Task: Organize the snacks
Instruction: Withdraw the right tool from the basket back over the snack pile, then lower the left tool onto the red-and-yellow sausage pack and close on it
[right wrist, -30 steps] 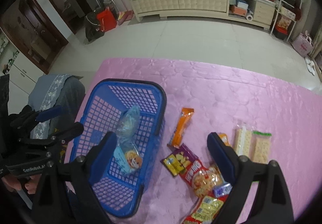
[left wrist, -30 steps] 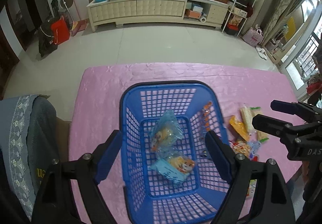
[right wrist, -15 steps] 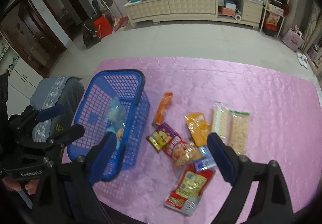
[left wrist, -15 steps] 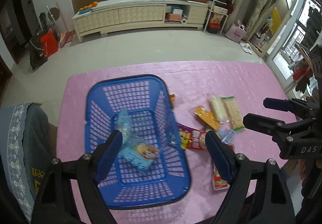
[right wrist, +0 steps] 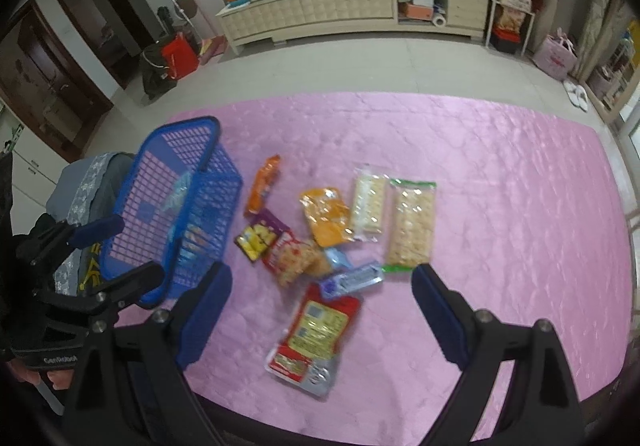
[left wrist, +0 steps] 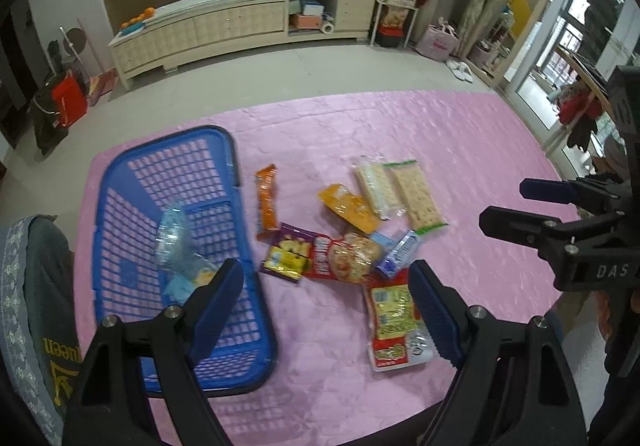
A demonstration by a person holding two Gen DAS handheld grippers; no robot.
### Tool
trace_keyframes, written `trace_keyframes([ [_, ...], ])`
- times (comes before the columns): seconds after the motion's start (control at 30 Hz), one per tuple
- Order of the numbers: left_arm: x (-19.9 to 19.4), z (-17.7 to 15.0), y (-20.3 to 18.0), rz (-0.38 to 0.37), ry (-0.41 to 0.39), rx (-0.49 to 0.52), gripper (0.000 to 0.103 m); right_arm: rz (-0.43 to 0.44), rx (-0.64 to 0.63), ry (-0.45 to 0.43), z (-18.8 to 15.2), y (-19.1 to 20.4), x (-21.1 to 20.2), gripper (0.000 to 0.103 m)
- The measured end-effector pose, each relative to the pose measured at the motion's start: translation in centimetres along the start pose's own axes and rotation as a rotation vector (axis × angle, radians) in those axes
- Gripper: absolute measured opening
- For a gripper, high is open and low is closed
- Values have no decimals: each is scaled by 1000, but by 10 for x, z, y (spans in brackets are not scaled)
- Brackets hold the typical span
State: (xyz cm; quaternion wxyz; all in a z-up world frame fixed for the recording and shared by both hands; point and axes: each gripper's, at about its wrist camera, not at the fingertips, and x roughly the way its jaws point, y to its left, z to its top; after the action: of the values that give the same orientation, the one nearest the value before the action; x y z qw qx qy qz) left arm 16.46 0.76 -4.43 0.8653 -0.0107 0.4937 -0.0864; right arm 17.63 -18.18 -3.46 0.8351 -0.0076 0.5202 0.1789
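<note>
A blue plastic basket (left wrist: 120, 205) (right wrist: 208, 137) sits at the left of the pink table and holds clear-wrapped snacks (left wrist: 173, 242). Several loose snacks lie to its right: an orange bar (left wrist: 267, 197) (right wrist: 264, 183), a yellow pouch (left wrist: 350, 207) (right wrist: 326, 215), two cracker packs (left wrist: 416, 195) (right wrist: 410, 224), a purple pack (left wrist: 290, 252), a red bag (left wrist: 346, 258) and a red-and-yellow packet (left wrist: 394, 320) (right wrist: 314, 338). My left gripper (left wrist: 326, 304) is open and empty above the table's near edge. My right gripper (right wrist: 322, 314) is open and empty over the red-and-yellow packet.
The pink cloth (right wrist: 520, 205) covers the table. A chair with grey fabric (left wrist: 28, 306) stands at the left edge. A long white cabinet (left wrist: 240, 25) stands across the floor beyond the table.
Both grippers have shifted right and back from the basket. The basket has slid to the left in both views and the loose snacks have come to the middle.
</note>
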Motion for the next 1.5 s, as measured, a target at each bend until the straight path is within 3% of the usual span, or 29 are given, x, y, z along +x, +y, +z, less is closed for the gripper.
trace_keyframes([
  [0.73,83,-53,-63,-84,171,11,83,0,93,96,-78,-73,42,94],
  [0.97,102,-60,-79,-29,180,37,83,8,138,113,-94,-89,54,94],
  [1.0,105,-59,-78,-31,184,30,83,11,146,115,-96,-92,56,94],
  [1.1,113,-58,-74,-29,198,-4,103,19,157,117,-97,-96,59,94],
  [1.5,155,-57,-77,-27,269,-2,103,35,177,153,-100,-111,83,94],
])
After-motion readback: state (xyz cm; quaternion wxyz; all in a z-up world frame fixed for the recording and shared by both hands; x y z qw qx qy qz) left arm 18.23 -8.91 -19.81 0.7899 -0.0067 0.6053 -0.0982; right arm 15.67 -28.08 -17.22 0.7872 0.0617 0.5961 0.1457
